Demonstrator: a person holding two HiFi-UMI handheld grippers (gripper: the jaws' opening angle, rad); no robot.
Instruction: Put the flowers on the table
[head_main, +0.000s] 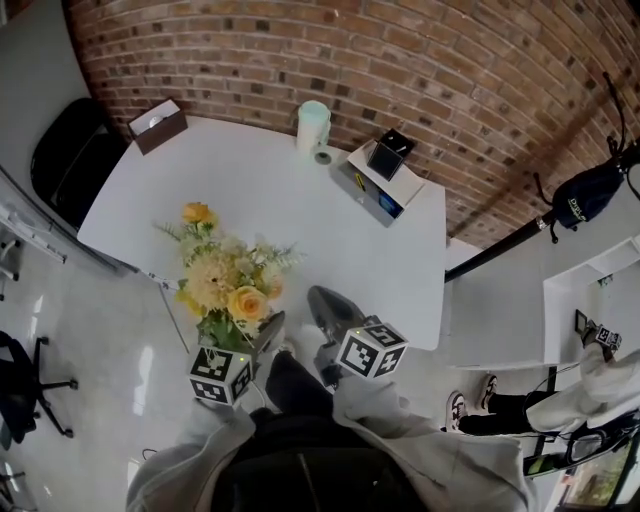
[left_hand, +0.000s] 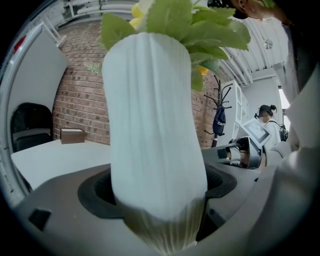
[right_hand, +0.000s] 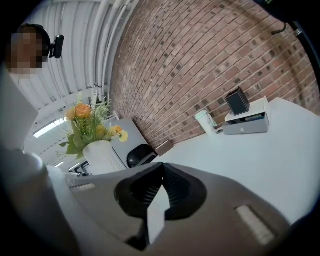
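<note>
A bouquet of yellow and orange flowers (head_main: 225, 285) stands in a white ribbed vase (left_hand: 150, 125). My left gripper (head_main: 258, 340) is shut on the vase, its jaws pressing both sides in the left gripper view. In the head view the blooms hide the vase, and they hang over the near left edge of the white table (head_main: 270, 190). My right gripper (head_main: 322, 308) is shut with nothing in it, just right of the bouquet at the table's near edge. The right gripper view shows its jaws (right_hand: 161, 172) closed, with the flowers (right_hand: 90, 122) to the left.
On the table's far side are a brown tissue box (head_main: 157, 125), a pale cup (head_main: 313, 125), a tape roll (head_main: 323, 156) and a white box with a black holder (head_main: 385, 170). A black chair (head_main: 70, 160) stands left. A person (head_main: 590, 390) sits at right.
</note>
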